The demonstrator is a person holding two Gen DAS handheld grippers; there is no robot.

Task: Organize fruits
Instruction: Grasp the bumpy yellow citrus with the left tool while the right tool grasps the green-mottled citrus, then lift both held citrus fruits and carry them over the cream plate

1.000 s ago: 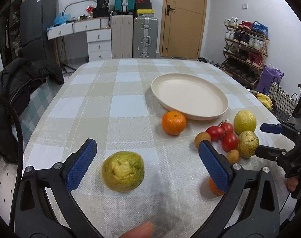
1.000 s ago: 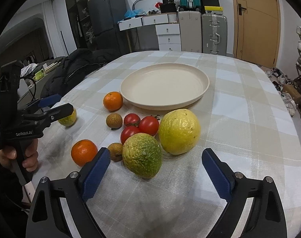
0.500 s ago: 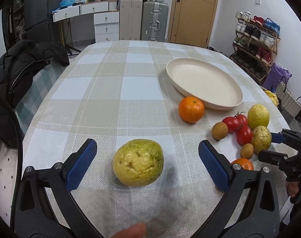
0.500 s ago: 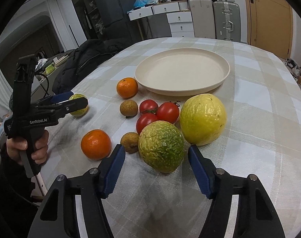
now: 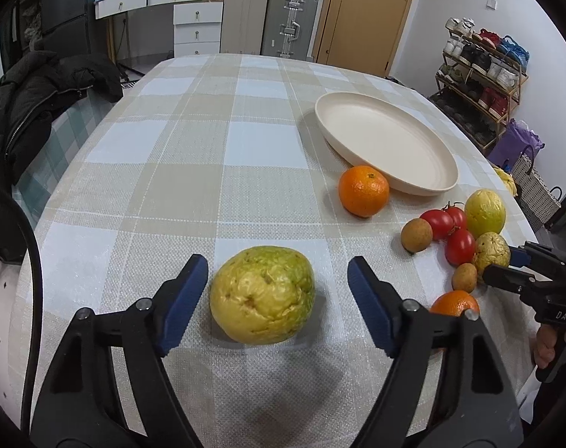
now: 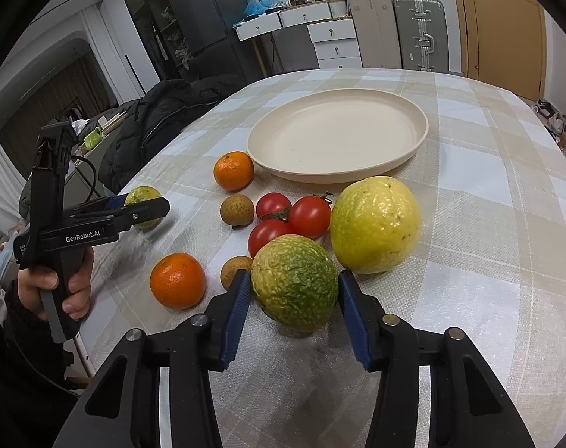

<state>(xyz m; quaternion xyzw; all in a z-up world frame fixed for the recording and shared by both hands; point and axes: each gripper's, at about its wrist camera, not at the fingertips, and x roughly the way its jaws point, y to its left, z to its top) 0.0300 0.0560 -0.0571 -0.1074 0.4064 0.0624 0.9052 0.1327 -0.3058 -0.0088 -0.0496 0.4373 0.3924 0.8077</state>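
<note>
My left gripper (image 5: 277,280) is open around a yellow-green wrinkled fruit (image 5: 263,304) on the checked tablecloth, with gaps on both sides. My right gripper (image 6: 294,295) has its blue pads closed against a green-and-yellow mottled fruit (image 6: 295,282) that rests on the cloth. Beside it lie a large yellow fruit (image 6: 374,224), three tomatoes (image 6: 288,216), two small brown fruits (image 6: 237,209) and two oranges (image 6: 177,280). An empty cream plate (image 6: 337,134) sits beyond them.
The plate also shows in the left wrist view (image 5: 385,142), with an orange (image 5: 363,190) just in front of it. A black jacket (image 5: 33,100) hangs at the table's left edge. Suitcases, drawers and a shoe rack stand behind the table.
Both grippers have moved forward over their fruits and narrowed. The right one has closed onto the mottled fruit. The left one has closed partway around the yellow-green fruit.
</note>
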